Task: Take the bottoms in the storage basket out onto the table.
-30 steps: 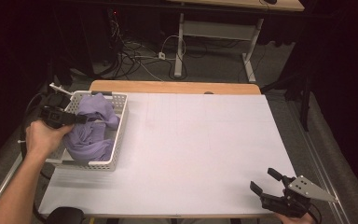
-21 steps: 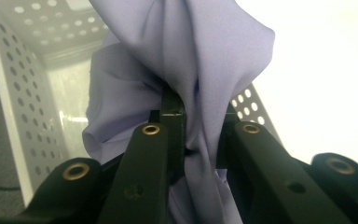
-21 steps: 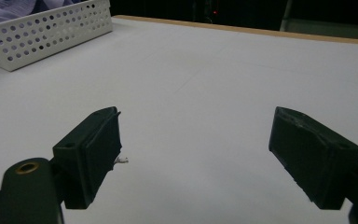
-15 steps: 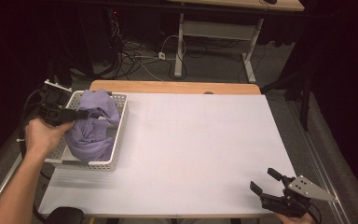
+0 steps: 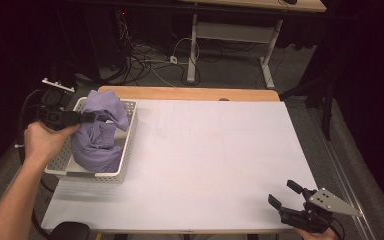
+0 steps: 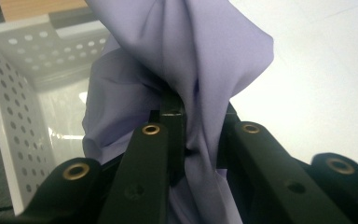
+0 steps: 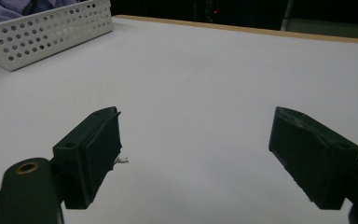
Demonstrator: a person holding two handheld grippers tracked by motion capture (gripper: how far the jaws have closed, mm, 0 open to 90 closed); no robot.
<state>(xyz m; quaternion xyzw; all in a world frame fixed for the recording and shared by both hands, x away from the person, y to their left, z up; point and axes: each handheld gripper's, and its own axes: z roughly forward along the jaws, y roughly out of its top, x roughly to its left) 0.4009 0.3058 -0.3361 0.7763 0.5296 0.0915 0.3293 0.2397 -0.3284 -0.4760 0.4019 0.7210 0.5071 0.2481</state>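
**Left claw pinching cloth over the basket; right claw wide open at the near right corner**

Your left gripper (image 5: pixel 87 118) sits at the far left of the table, over the white perforated basket (image 5: pixel 111 173). Its jaws are closed onto a fold of the lilac cloth (image 5: pixel 97 145), which bunches up between them in the left gripper view (image 6: pixel 186 88). The upper part of the cloth is lifted above the basket's rim, while the bulk of it lies piled inside the basket. Your left hand (image 5: pixel 42 142) is just outside the basket's left wall.

The basket (image 6: pixel 14 93) stands close to the table's left edge, its near end close to the near left corner of the white table top (image 5: pixel 220 160). To its right the white surface runs open all the way across to the right edge, from the far wooden strip (image 5: pixel 190 93) to the near edge.

Your right gripper (image 5: pixel 286 194) hangs at the near right corner, just at the table's near edge, well apart from the basket. Its jaws are spread wide with nothing between them; in the right gripper view (image 7: pixel 196 154) bare table shows through the gap, and the basket's wall (image 7: pixel 46 35) is far off to the left.
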